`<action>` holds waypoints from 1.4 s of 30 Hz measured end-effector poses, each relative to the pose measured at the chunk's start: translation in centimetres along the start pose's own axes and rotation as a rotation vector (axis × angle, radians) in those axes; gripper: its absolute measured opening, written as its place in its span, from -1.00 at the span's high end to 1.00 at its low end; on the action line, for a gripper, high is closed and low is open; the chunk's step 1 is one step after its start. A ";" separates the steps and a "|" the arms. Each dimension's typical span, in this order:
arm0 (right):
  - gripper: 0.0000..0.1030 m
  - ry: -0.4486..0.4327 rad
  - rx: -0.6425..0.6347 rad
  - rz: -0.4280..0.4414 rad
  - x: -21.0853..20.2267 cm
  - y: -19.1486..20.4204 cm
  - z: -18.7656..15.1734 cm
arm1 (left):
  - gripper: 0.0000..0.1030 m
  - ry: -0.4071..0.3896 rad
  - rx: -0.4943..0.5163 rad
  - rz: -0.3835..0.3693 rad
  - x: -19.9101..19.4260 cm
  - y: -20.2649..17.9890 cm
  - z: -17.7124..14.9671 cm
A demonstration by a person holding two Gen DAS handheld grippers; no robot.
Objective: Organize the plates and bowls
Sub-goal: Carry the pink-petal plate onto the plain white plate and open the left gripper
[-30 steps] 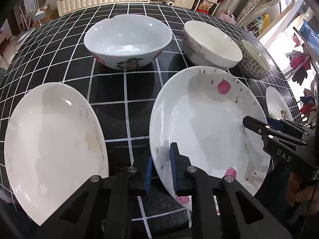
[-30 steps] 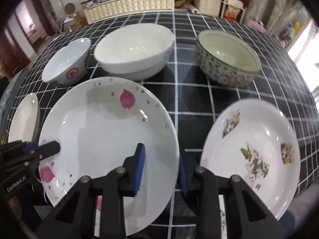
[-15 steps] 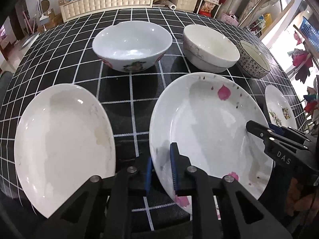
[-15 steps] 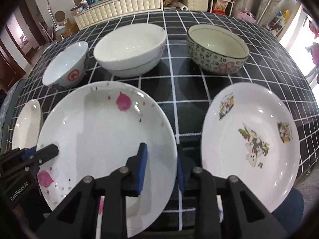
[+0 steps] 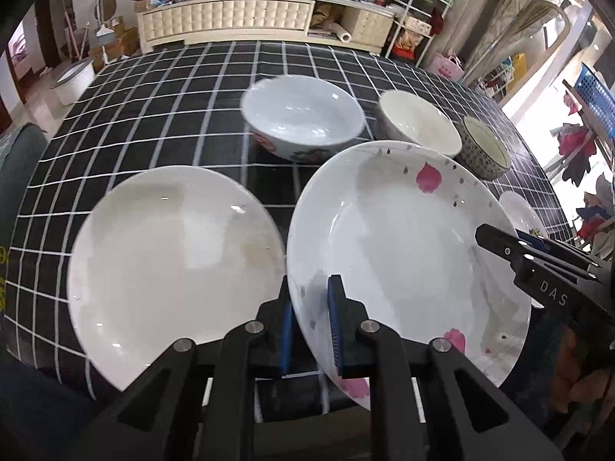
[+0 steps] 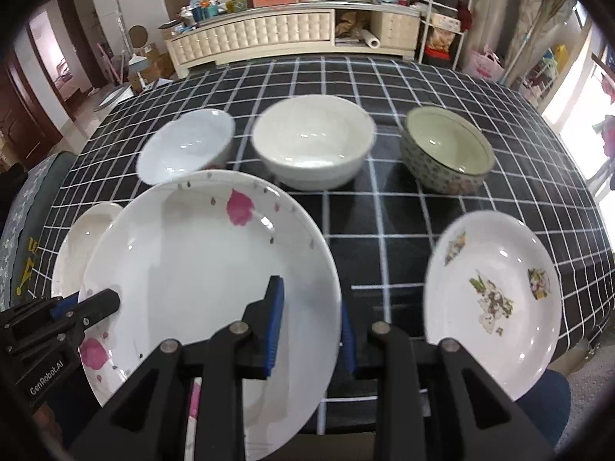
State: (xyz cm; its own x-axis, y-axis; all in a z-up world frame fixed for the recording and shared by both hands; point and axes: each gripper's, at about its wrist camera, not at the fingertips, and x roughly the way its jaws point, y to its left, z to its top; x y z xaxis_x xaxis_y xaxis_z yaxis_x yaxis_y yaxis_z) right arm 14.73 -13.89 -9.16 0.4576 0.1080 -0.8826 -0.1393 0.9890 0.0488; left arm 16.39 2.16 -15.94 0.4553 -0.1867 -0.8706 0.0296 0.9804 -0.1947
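left tool (image 5: 310, 322): clamps pink-petal plate (image 5: 403, 253) rim | right tool (image 6: 310, 326): clamps same plate | three bowls (image 6: 313, 140): empty

Both wrist views look forward and down, close over the counter (image 5: 161, 88), from left and right, sharing the pink-flowered plate (image 5: 403, 238) and bowls.

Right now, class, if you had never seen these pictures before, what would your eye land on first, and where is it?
First, the big white plate with pink petals, front and centre, pinched at its near rim by the left claw and the right claw. Behind it a row of three bowls stands on the black checked tablecloth. A plain white plate lies to its left, a plate with flower prints to its right.
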 end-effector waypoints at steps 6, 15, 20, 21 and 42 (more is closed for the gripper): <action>0.39 0.009 -0.049 0.028 1.1 3.7 1.1 | 0.72 -0.017 -0.066 0.010 -1.7 3.7 -0.6; 0.39 0.048 -0.113 0.067 2.4 8.5 0.7 | 0.72 -0.025 -0.147 0.048 -3.2 8.6 -2.3; 0.39 0.064 -0.146 0.075 3.1 10.4 0.6 | 0.72 -0.041 -0.176 0.057 -4.1 10.8 -3.3; 0.39 0.065 -0.151 0.074 3.2 10.8 0.6 | 0.72 -0.041 -0.181 0.059 -4.1 11.0 -3.4; 0.39 0.047 -0.246 0.033 4.7 15.6 2.0 | 0.72 -0.039 -0.252 0.058 -3.9 14.8 -5.0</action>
State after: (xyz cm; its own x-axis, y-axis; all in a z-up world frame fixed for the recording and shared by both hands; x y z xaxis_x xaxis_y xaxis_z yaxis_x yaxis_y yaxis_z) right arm 16.46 2.26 -11.60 0.4092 0.1291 -0.9033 -0.3656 0.9302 -0.0327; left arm 10.61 17.10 -17.65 0.4836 -0.1231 -0.8666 -0.2181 0.9419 -0.2556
